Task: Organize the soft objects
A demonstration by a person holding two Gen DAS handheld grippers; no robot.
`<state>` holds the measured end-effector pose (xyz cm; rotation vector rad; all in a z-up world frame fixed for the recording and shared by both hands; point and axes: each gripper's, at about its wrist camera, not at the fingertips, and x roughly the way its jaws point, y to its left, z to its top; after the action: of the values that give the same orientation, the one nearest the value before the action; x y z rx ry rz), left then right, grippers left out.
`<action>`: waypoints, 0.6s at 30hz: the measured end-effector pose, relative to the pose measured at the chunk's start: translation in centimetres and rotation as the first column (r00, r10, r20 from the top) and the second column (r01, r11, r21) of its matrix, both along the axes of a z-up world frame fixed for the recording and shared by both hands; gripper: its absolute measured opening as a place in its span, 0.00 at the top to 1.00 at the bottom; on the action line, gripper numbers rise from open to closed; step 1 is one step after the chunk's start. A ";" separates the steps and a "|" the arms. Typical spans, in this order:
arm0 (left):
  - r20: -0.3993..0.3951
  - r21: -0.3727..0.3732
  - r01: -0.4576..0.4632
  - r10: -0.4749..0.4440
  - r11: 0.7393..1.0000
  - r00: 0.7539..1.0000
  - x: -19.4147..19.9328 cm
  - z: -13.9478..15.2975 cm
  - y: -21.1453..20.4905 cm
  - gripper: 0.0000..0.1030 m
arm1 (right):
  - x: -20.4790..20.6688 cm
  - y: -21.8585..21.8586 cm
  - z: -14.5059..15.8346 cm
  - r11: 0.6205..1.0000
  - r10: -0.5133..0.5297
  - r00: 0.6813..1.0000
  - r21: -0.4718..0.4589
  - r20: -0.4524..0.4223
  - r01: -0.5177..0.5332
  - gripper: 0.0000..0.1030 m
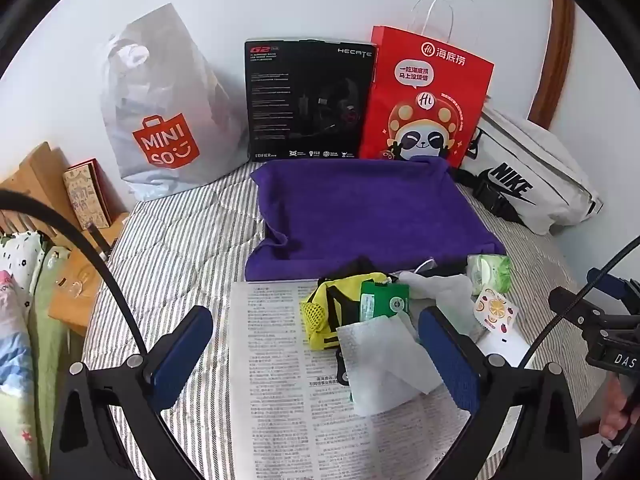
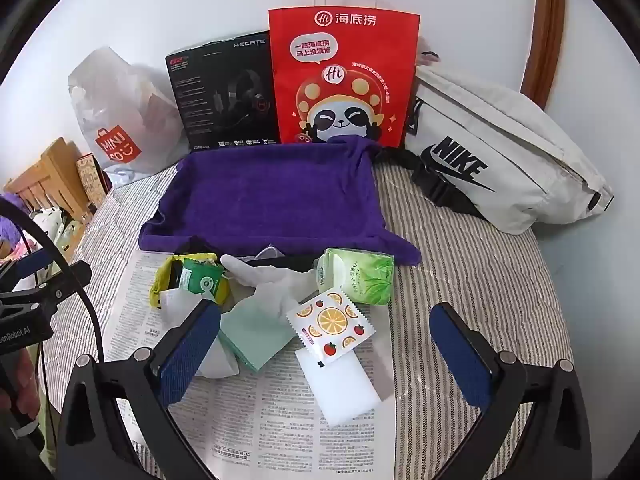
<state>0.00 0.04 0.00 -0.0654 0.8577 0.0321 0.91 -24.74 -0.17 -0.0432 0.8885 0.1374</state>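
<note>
Blue-padded tongs, both pairs spread wide and empty, over the soft clutter.
Left tongs hover above white tissue; right tongs straddle fruit-print packet; everything lies on newspaper, purple towel just behind, on the bed.

A home bedroom, judging by the striped quilted bedding filling the middle of the frame and pushed against a plain white wall. At the left edge, a wooden bed frame and patterned bedclothes. Along the top, personal shopping clutter: a Miniso bag, a headset box, a red paper bag and a Nike waist bag.
</note>
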 end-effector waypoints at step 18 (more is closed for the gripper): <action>0.005 0.007 -0.005 0.005 1.000 1.000 -0.4 0.2 0.3 0.00 | -0.3 -0.1 0.4 1.000 -0.003 1.000 0.003 0.004 0.003 0.00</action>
<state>-0.44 0.38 0.22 -0.0608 0.8522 0.0399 0.65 -24.83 0.18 -0.0395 0.8848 0.1355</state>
